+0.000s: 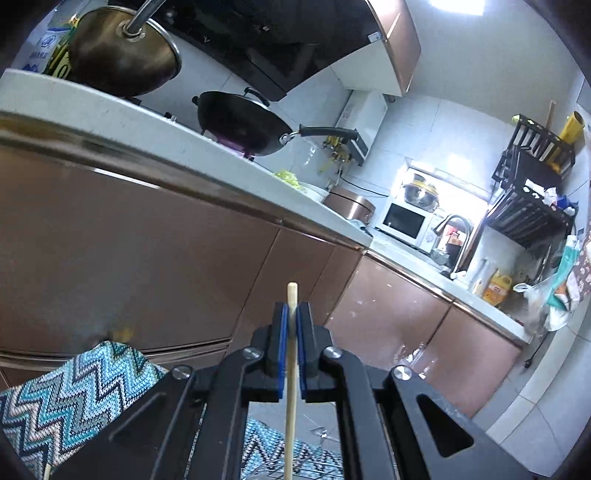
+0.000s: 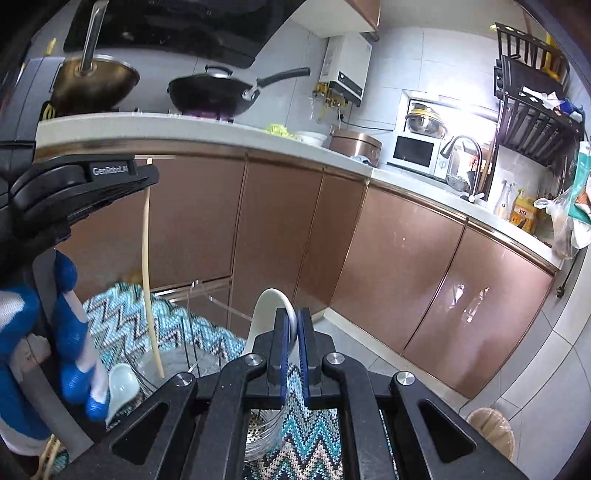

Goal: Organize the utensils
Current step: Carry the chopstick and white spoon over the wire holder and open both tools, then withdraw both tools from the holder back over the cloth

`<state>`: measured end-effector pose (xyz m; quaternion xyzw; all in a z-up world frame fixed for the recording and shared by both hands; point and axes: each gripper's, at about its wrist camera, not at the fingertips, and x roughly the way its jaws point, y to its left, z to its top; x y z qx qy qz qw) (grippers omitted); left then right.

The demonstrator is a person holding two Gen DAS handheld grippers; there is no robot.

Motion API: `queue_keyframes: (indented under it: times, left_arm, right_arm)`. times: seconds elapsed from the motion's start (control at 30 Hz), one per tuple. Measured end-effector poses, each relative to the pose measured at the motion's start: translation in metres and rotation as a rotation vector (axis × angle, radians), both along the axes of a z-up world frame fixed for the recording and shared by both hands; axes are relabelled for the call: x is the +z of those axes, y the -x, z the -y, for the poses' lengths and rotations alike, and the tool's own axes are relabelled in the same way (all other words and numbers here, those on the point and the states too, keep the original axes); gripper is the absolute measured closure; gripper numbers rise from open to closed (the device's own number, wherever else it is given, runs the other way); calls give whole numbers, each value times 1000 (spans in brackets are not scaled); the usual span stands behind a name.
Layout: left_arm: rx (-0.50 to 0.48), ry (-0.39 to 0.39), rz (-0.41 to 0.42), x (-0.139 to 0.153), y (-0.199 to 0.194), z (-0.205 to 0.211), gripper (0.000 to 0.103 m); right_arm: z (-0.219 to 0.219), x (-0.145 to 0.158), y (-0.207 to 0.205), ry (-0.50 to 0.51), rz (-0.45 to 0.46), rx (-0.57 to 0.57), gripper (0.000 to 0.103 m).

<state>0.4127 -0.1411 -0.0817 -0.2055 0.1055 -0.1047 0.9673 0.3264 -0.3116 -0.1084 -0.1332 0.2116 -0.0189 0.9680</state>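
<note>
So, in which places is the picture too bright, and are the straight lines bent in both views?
Left wrist view: the window behind the microwave is blown out white, a ceiling light glares at the top, and the counter edge bows. Right wrist view: the same window glare above the microwave, sheen on the cabinet doors, and the chopstick looks curved.

Both views are bright and daylit. A window [image 1: 439, 195] right of centre blows out to white, and a ceiling light [image 1: 458, 7] flares at the top right of the left wrist view. Glossy cabinet doors [image 2: 443, 258] carry pale glare patches. Fisheye distortion bends the counter [image 2: 184, 129] edge, and dark vignetting rims the corners. Detail is slightly soft throughout.
</note>
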Motion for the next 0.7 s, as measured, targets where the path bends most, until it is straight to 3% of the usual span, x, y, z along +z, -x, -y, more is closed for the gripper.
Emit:
queue_keyframes:
  times: [0.17,0.2,0.27,0.33,0.37,0.43,0.7]
  left_arm:
    - [6,-18,-4,-20,4,1,94]
    - [7,-25,-4,-20,5,1,90]
    - [6,-35,-6,-20,10,1,73]
    - [9,-46,0,-17,18,-1,68]
    - [7,-56,5,-14,22,-2,63]
    - [4,-70,13,-5,32,-6,58]
    - [12,-173,53,57,87,-38,42]
  right_arm:
    - [5,-17,-4,-22,-29,-3,96]
    - [7,-19,-4,-34,-34,-2,95]
    - [11,-21,-2,-59,-42,-7,93]
    - [14,-20,1,-86,-45,-6,85]
    - [16,-17,4,-95,-40,-10,78]
    - [18,-9,11,-103,-26,-19,74]
    - [25,38,62,-123,27,-24,74]
